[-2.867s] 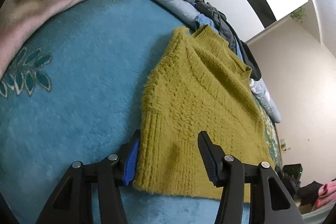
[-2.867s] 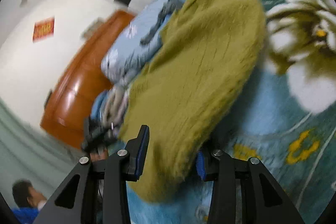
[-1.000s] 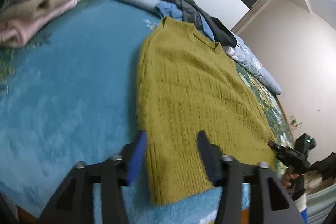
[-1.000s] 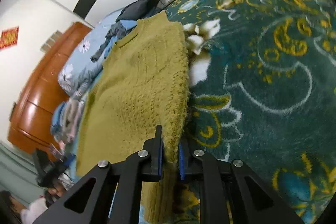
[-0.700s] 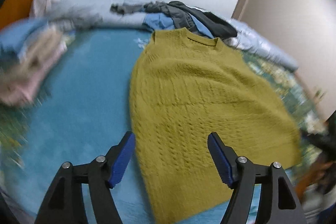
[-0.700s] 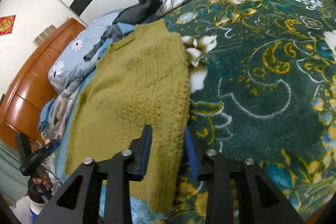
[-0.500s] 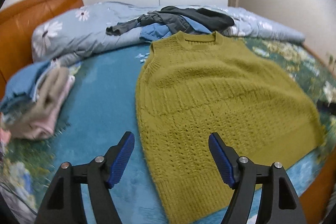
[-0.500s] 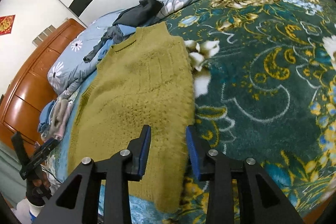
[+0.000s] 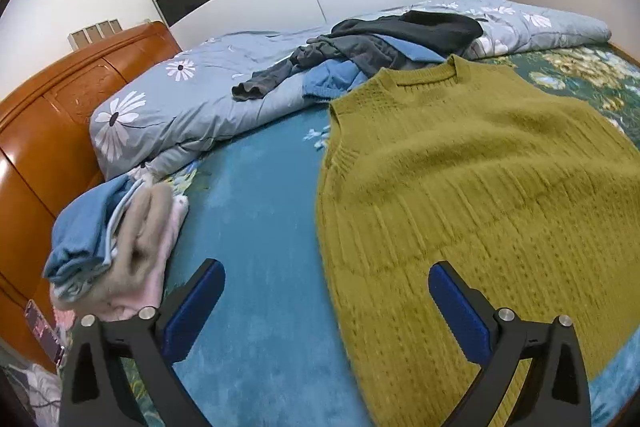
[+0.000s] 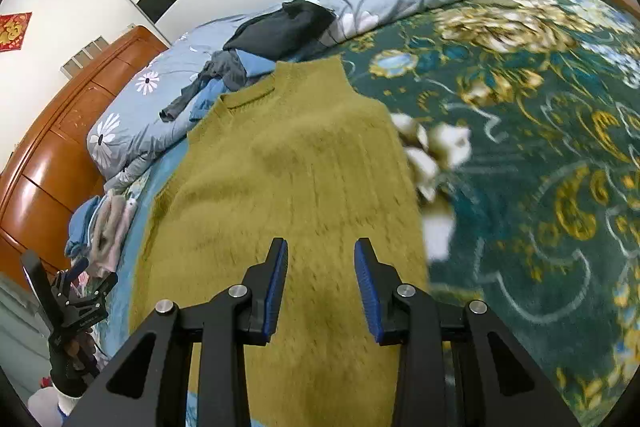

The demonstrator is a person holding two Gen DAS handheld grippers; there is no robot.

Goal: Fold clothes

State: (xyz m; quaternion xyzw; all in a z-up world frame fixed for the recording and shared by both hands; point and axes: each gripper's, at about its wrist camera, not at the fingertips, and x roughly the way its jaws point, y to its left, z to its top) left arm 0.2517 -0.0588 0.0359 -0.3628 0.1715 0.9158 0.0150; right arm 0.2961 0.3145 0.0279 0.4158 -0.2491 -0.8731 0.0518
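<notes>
A mustard-yellow knitted sleeveless sweater [image 9: 472,187] lies spread flat on the blue-green floral bedspread [image 9: 260,211], neck toward the headboard side. It also shows in the right wrist view [image 10: 288,179]. My left gripper [image 9: 326,291] is open and empty, held above the sweater's lower left edge. My right gripper [image 10: 320,267] is open and empty, held above the sweater's lower hem. The left gripper also appears at the far left of the right wrist view [image 10: 76,291].
A stack of folded clothes [image 9: 116,243] sits at the left by the wooden headboard [image 9: 44,131]. A heap of unfolded dark and blue garments [image 9: 384,47] lies on the grey floral duvet [image 9: 192,99] beyond the sweater's neck.
My right gripper has let go of the sweater's edge and opened. Both grippers have pulled back and risen, and the sweater now lies flat.
</notes>
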